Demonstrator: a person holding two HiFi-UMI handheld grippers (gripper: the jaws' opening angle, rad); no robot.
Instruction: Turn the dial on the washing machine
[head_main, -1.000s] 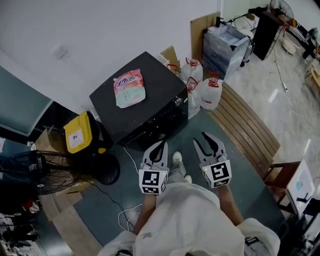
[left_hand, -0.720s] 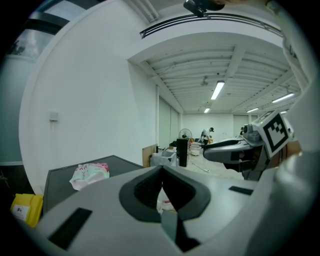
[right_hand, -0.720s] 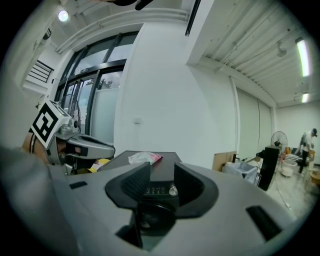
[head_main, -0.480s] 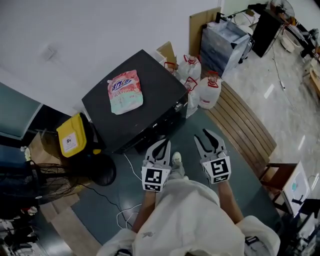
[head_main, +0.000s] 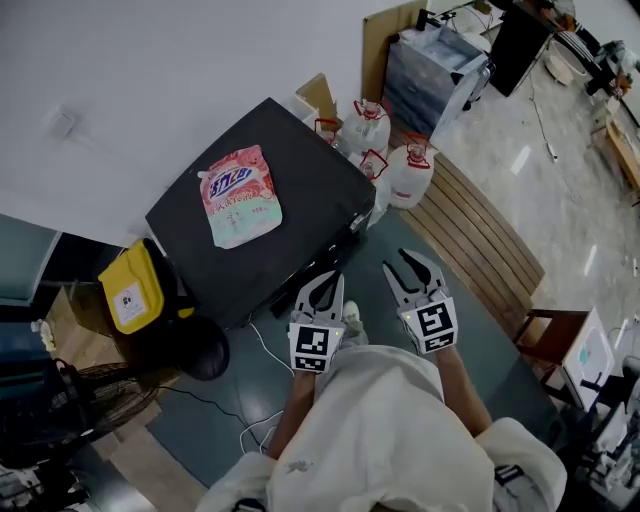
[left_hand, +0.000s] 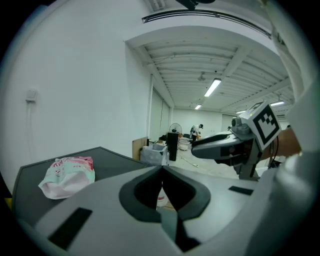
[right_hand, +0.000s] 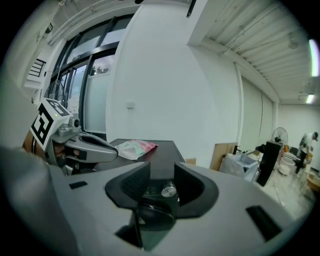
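From where I stand, the washing machine (head_main: 300, 165) is a black, boxy thing set against the white wall. A pink and pale green pouch (head_main: 240, 195) lies flat on its lid. The dial (right_hand: 168, 189) is a small round knob with a silvery, shiny face. It sticks out of the dark control strip along the top of the machine's front, towards the corner nearest the water jugs (head_main: 405, 170). A few faint markings sit just beside it on the strip, too small to read, and the dark round door shows below it. The person stands in front of the machine, holding both tools out towards it, and neither tool touches it. The right gripper (head_main: 397, 262) points at that front. Its jaws stand a narrow gap apart with nothing held, and the dial shows through the gap, well beyond the tips. The left gripper (head_main: 333, 277) is beside it, its jaws closed tip to tip on nothing, aimed past the machine's corner. A yellow container (head_main: 130, 290) sits low at the machine's far side, and a slatted wooden bench (head_main: 480, 250) runs along the floor past the jugs.
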